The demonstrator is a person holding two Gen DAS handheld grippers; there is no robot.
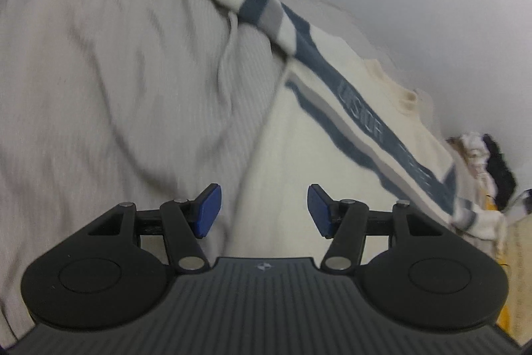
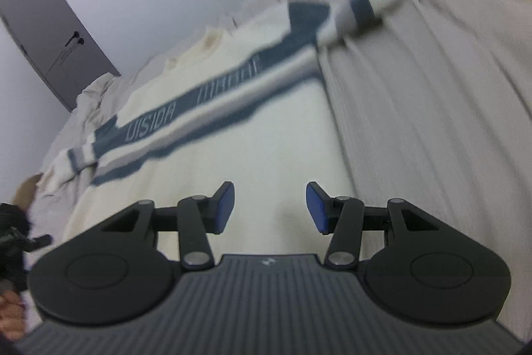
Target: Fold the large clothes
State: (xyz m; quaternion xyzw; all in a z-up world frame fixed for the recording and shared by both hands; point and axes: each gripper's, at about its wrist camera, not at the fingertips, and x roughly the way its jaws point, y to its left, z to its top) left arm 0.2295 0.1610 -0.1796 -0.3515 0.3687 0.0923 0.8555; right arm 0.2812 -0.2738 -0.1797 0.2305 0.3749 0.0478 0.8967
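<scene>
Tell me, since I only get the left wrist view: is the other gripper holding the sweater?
Observer: No. The right gripper is open over the sweater, with nothing between its pads.
Operator: Is there anything beyond the clothes?
Observer: A grey door with a dark handle, past the sweater's far edge.
Operator: Can you see the person at all?
Observer: Only a hand, at the lower left edge of the right wrist view.
</scene>
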